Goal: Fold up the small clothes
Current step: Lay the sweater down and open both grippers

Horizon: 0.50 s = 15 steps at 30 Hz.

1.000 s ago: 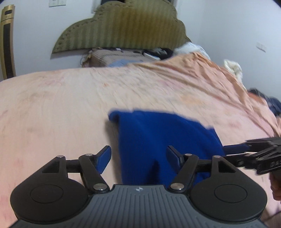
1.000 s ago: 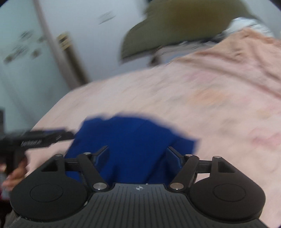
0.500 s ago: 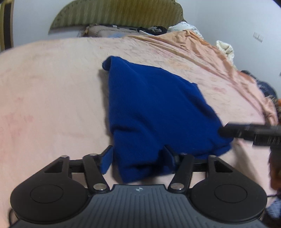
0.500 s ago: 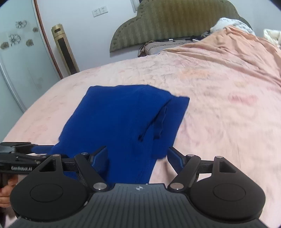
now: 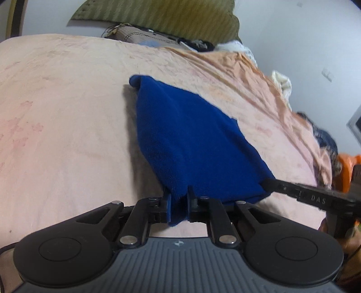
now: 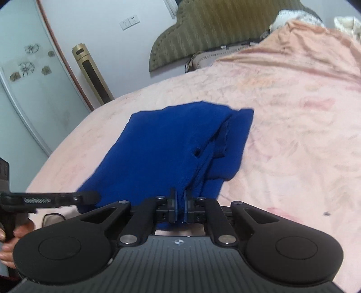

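Observation:
A blue garment [image 5: 194, 144] lies folded on the peach bed cover [image 5: 67, 112]. My left gripper [image 5: 179, 202] is shut on its near left corner. My right gripper [image 6: 178, 202] is shut on the near right corner of the same garment [image 6: 171, 148], where a folded edge and a sleeve layer show on the right side. The right gripper's fingers also show in the left wrist view [image 5: 293, 189], touching the cloth's near right corner. The left gripper also shows in the right wrist view [image 6: 88, 196] at the cloth's near left corner.
An olive headboard [image 5: 158, 15] and a brown pillow [image 5: 144, 36] are at the far end of the bed. Loose clothes [image 5: 325, 139] and an orange item [image 5: 347, 166] lie off the right side. A gold floor unit [image 6: 92, 74] stands by the wall.
Both grippers have moved in to the cloth's near edge and shut on its two corners; half a second ago both were open just short of it.

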Each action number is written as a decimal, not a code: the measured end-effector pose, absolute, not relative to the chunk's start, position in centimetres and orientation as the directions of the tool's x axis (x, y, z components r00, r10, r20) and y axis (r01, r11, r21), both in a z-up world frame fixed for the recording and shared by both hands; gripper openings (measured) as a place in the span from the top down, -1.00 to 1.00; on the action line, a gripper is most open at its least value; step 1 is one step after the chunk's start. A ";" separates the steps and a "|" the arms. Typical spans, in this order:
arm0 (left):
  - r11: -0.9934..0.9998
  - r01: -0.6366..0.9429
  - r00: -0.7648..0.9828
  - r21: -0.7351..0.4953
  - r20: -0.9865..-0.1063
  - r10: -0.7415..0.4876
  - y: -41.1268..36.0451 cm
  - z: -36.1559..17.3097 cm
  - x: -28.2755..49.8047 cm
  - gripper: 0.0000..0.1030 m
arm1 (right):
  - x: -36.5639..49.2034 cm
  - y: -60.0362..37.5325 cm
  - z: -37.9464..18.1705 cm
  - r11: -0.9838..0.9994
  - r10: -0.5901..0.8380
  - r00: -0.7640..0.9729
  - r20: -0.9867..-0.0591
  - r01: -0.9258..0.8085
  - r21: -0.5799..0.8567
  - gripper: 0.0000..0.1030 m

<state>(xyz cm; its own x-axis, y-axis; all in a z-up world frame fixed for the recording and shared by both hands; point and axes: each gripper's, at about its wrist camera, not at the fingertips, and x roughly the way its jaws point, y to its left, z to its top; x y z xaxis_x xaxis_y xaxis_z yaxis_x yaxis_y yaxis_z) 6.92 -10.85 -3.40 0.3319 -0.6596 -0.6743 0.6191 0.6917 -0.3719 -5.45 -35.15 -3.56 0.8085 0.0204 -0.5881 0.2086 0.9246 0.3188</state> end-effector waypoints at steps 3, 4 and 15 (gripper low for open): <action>0.724 0.616 0.347 -0.311 -0.718 -0.603 -11.6 -4.2 7.0 0.77 | -5.4 -35.5 -4.1 0.935 0.002 0.770 -0.638 0.225 0.274 0.83; 0.727 0.621 0.362 -0.293 -0.715 -0.597 -11.7 -3.8 6.7 0.74 | -5.2 -35.4 -4.5 0.938 -0.004 0.754 -0.657 0.231 0.260 0.83; 0.829 0.558 0.579 -0.049 -0.693 -0.430 -14.0 -2.0 4.7 -0.09 | -4.0 -32.2 -3.7 0.969 -0.070 0.797 -0.600 0.198 0.150 0.18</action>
<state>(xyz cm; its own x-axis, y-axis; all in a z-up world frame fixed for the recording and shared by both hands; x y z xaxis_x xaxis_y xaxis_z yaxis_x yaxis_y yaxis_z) 4.69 -14.03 -2.02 0.5785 -0.4302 -0.6930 0.5577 0.8286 -0.0488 -3.99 -32.24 -3.69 0.7969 -0.0702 -0.6001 0.1983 0.9686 0.1500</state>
